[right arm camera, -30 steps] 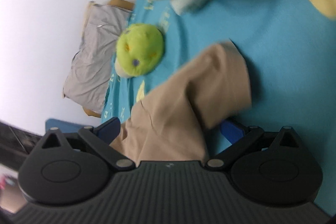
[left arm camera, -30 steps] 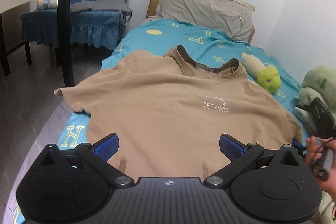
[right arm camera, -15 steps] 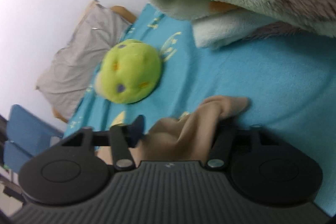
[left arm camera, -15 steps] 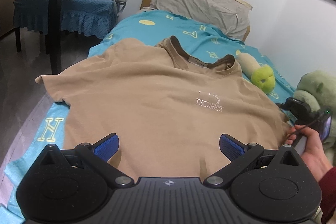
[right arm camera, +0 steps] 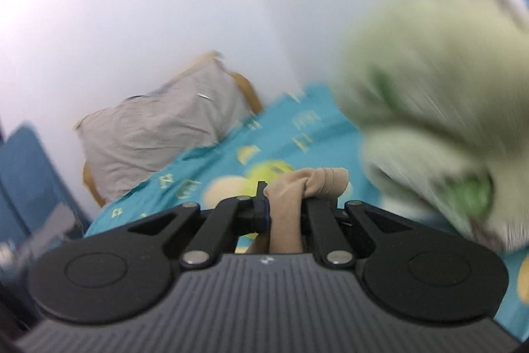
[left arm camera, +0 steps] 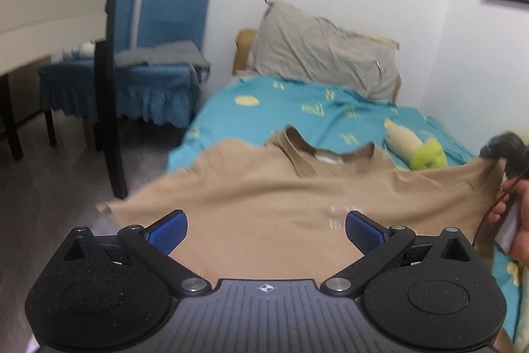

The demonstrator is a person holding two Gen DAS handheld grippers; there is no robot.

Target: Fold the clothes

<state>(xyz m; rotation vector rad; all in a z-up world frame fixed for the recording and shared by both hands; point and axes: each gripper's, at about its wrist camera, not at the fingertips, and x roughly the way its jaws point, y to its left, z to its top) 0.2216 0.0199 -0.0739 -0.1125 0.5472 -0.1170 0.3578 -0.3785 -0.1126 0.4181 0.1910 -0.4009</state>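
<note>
Tan T-shirt [left arm camera: 264, 214] spread face up across the near end of the bed [left arm camera: 297, 108], collar toward the far pillow [left arm camera: 324, 62], left sleeve hanging off the bed's left edge over the floor. Right tool [right arm camera: 284, 207] clamped tight on the bunched right sleeve [right arm camera: 307, 184], cloth pinched between the blue pads and sticking out past the tips; in the left wrist view that same sleeve raised clear of the bed at the far right, beside the hand [left arm camera: 515, 220]. Left tool [left arm camera: 264, 227] spread wide with nothing between its fingers, poised just above the near hem, touching the cloth or not: cannot tell. Step in hand, by the look of it: the first fold, right sleeve lifted and ready to go over the chest. Next move probably calls for carrying the sleeve leftward across the body and laying it flat near the logo, with the left tool pressing or gripping the near hem so the shirt does not slide. Worth watching: the green plush [right arm camera: 446, 88] close on the right and the yellow-green toy [left arm camera: 426, 154] just beyond the right shoulder, both near enough to snag. Right wrist view heavily blurred, so finer detail there unclear.
</note>
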